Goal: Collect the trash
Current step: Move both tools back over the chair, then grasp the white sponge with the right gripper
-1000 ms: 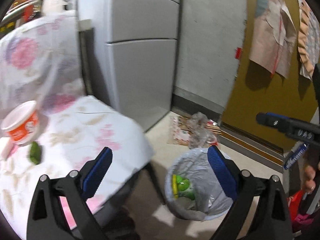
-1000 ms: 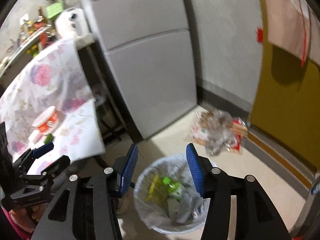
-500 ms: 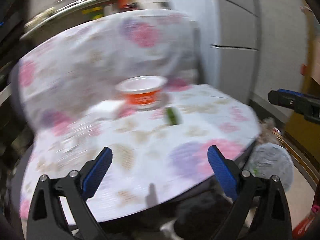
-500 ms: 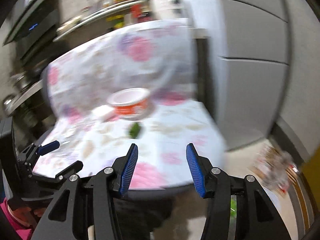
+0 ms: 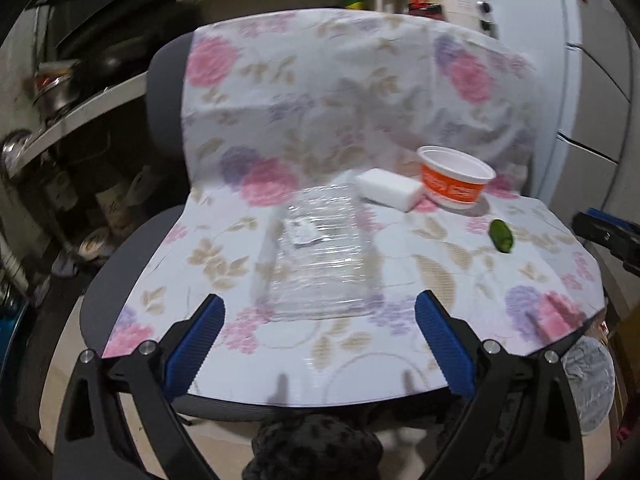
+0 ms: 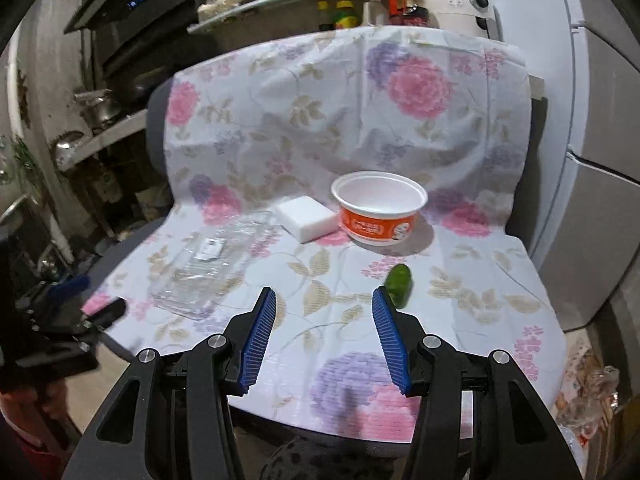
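Two grippers, left gripper and right gripper, are seen released, empty; the green piece, possibly cucumber, is laid with its long axis toward upper right.

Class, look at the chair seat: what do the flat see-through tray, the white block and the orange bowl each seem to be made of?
Flat tray: probably thin clear plastic; glossy, ridged, the cloth shows through.
White block: matte, plain white, perhaps foam or sponge; unclear.
Orange bowl: smooth white inside, printed orange wall, rolled rim; looks like a disposable plastic or coated-paper tub.
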The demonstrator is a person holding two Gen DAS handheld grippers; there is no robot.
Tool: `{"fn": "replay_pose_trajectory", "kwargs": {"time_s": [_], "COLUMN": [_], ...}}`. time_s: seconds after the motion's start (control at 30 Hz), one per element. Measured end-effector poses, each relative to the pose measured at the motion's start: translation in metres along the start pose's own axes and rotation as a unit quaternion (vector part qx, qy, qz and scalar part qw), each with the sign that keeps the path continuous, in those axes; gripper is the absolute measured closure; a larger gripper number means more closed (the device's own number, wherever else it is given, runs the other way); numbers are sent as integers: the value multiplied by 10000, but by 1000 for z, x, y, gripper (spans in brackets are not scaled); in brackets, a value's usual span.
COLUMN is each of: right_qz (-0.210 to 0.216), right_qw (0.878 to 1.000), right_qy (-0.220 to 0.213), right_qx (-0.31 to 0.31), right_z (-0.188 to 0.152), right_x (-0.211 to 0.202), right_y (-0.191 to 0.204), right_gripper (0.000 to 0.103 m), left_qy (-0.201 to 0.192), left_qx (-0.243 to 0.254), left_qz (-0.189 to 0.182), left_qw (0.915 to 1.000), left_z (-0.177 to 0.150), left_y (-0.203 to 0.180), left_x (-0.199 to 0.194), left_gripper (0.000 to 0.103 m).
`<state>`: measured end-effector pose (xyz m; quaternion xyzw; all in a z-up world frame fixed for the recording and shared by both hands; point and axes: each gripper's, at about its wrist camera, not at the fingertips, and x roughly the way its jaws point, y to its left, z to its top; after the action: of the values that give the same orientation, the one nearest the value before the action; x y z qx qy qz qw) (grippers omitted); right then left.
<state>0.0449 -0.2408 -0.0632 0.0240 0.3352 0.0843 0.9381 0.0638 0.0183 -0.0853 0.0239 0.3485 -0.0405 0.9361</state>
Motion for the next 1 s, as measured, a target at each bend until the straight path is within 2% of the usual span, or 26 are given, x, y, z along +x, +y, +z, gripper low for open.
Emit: {"fn": "replay_pose_trajectory", "kwargs": {"time_s": [0.1,0.17,0.27,0.4,0.6,0.83,1.0], "right_qz": [-214,-177,-282,-356,-111,301,200], "right_qw": [9992,9986,9991,9992,9989,9961,9931], "right_qy": [236,399,306,187,439,695,989], "right_qx": [249,304,81,-89,-119,-454,-593], "right_z": [4,7,10,3,9,41,59], "right_x": [16,24,26,30,60,137,199], "right_y": [-8,-10,-6,-7,-13,16,36], "right_gripper": [51,51,51,51,51,52,57], "left_qy": [150,129,89,192,220,228,314], "left_qx": [24,-47,-181,-119,-211,-409,-557], "left_qz": [173,185,83,19,76,362,483], "left_qw": [9997,9997,9998,9997,9995,9982,9968], "left_z": [2,6,7,5,9,25,33], "left_y": [8,14,19,19,32,57,76], "left_x": [7,11,18,35,52,79,101], "left_gripper": [10,10,10,10,10,10,10]}}
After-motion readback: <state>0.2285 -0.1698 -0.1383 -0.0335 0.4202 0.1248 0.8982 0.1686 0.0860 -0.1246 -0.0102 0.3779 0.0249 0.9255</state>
